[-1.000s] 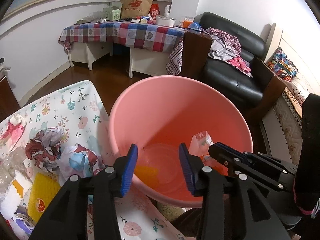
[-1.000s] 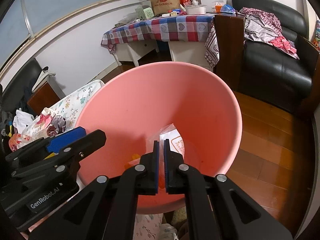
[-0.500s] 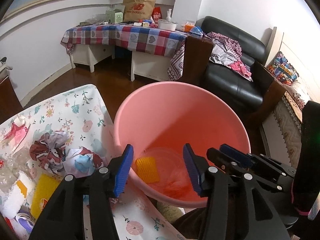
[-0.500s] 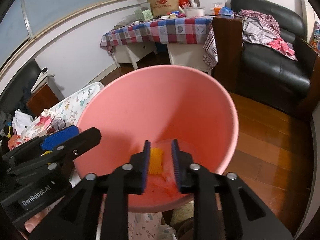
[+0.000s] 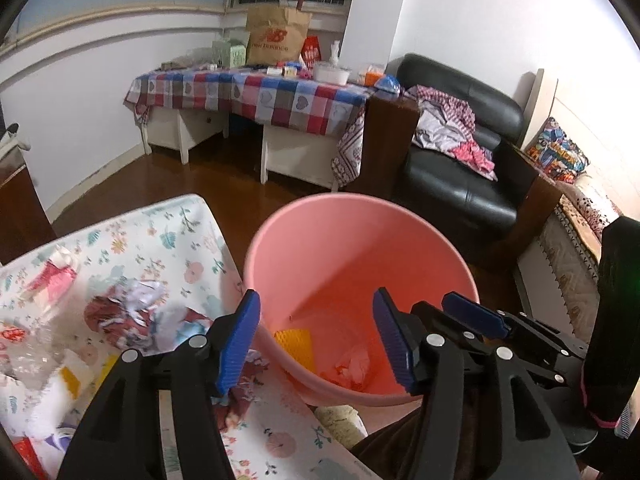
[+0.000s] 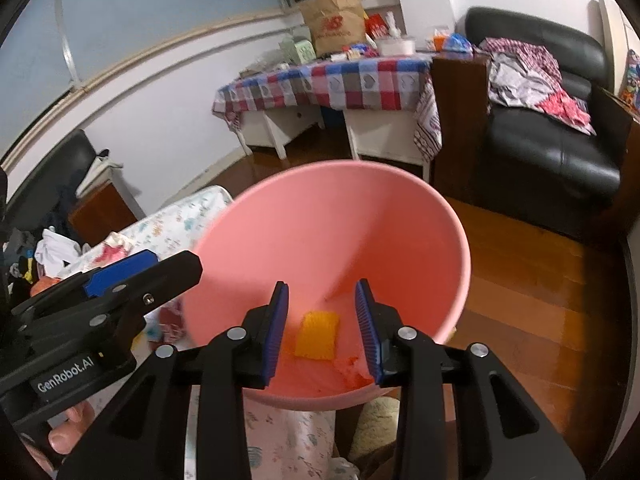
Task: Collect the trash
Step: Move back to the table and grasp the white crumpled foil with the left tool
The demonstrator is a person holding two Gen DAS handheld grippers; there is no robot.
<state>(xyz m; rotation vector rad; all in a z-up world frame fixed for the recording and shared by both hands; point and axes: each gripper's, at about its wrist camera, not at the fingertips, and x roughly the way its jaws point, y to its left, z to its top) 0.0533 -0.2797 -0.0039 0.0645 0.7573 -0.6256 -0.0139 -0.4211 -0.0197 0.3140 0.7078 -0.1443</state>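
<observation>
A pink bucket (image 5: pixel 360 240) stands beside the floral-clothed table (image 5: pixel 160 232); it also shows in the right wrist view (image 6: pixel 340 220). Inside lie a yellow mesh piece (image 5: pixel 294 342), also seen from the right (image 6: pixel 318 334), and crumpled wrappers (image 5: pixel 352 368). My left gripper (image 5: pixel 316 344) is open and empty over the bucket's near rim. My right gripper (image 6: pixel 322 328) is open and empty above the bucket. Crumpled paper trash (image 5: pixel 128 316) and a pink-white wrapper (image 5: pixel 56 272) lie on the table to the left.
More wrappers and a yellow pad (image 5: pixel 72 380) lie at the table's near left. A checked-cloth table (image 5: pixel 256 92) and black sofa (image 5: pixel 460 168) stand behind. Wooden floor (image 6: pixel 532 300) lies right of the bucket.
My right gripper opened and let a white wrapper fall into the bucket. Both grippers rose and drew back from the bucket. The left gripper stayed open.
</observation>
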